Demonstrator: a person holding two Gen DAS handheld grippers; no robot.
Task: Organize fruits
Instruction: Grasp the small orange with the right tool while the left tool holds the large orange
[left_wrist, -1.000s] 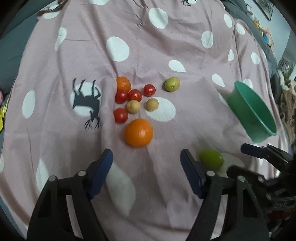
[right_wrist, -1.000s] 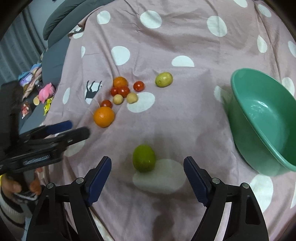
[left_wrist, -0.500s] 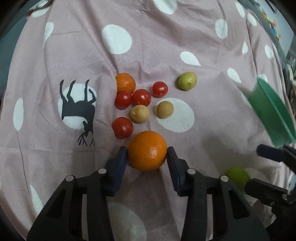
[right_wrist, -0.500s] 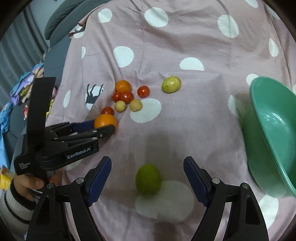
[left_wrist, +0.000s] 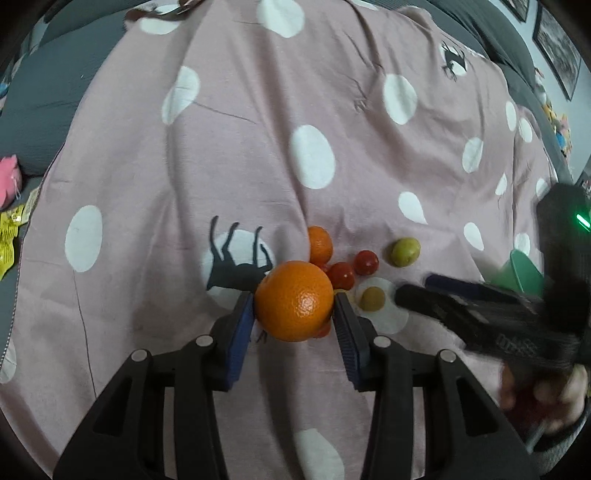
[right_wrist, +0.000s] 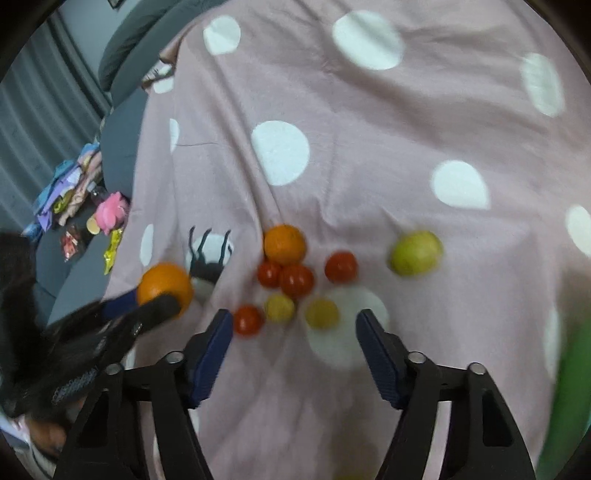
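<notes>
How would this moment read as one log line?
left gripper: shut on large orange | right gripper: closing, empty | green bowl: waiting

We find no text we can read. In the left wrist view the right gripper (left_wrist: 410, 293) carries pale lettering on its black side, too blurred to make out. The yellow packets (left_wrist: 9, 236) beside the bed show no legible print, nor do the framed pictures (left_wrist: 556, 48) on the wall.

The dusty-pink cloth bedspread (left_wrist: 236, 155) carries white dots and a black deer print (left_wrist: 236, 266). The round glossy orange (left_wrist: 293, 301) sits beside small red tomatoes (right_wrist: 297, 279).
</notes>
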